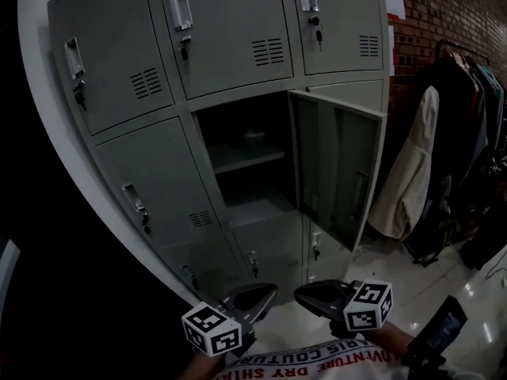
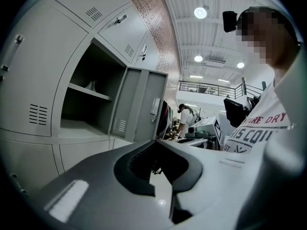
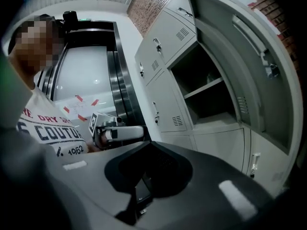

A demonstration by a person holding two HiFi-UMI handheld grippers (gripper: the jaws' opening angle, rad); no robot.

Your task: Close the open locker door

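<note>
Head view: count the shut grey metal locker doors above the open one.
3: left door, middle door, right door, side by side. More may lie outside the frame.

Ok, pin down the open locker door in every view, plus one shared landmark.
Head view: open locker door centre-right, swung out rightward.
Left gripper view: door at centre, right of the open compartment.
Right gripper view: door upper right, large.
Shared landmark: the shelf inside that compartment.
</note>
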